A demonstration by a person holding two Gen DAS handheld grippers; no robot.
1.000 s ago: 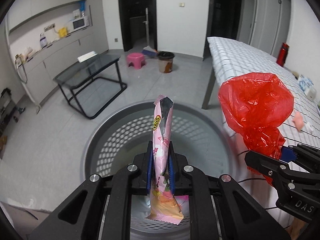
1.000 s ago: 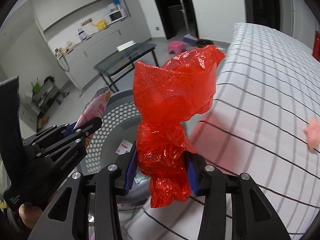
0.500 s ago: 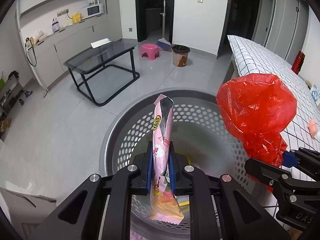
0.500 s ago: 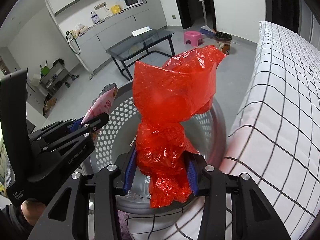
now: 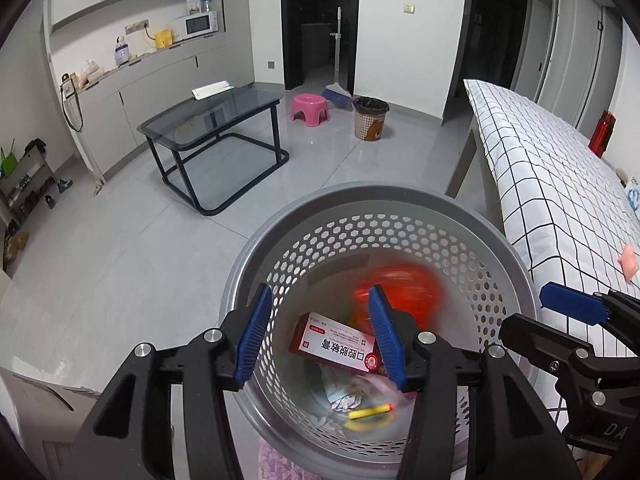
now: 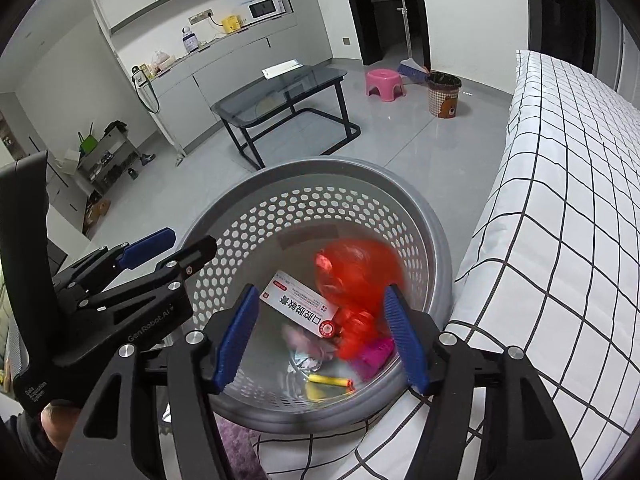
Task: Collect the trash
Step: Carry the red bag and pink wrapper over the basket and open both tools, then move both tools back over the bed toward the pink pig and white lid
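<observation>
A grey perforated trash basket point(image 5: 400, 200) point(image 6: 304, 176) stands on the floor beside the bed. Inside it a blurred red plastic bag point(image 5: 404, 292) point(image 6: 356, 272) is falling onto a red-and-white box point(image 5: 340, 346) point(image 6: 300, 304), a pink wrapper point(image 6: 308, 342) and a yellow stick point(image 5: 370, 412) point(image 6: 330, 380). My left gripper point(image 5: 320, 336) is open and empty above the basket; it also shows in the right wrist view point(image 6: 180, 242). My right gripper point(image 6: 320, 336) is open and empty over the basket, and only partly shows in the left wrist view.
A bed with a white checked cover point(image 5: 560, 184) point(image 6: 560, 200) lies to the right, with a small pink item point(image 5: 628, 262) on it. A glass coffee table point(image 5: 216, 120), pink stool point(image 5: 310, 106) and a brown bin point(image 5: 370, 118) stand farther back.
Both grippers have opened. The pink wrapper left the left gripper and the red bag left the right one; both have dropped into the basket.
</observation>
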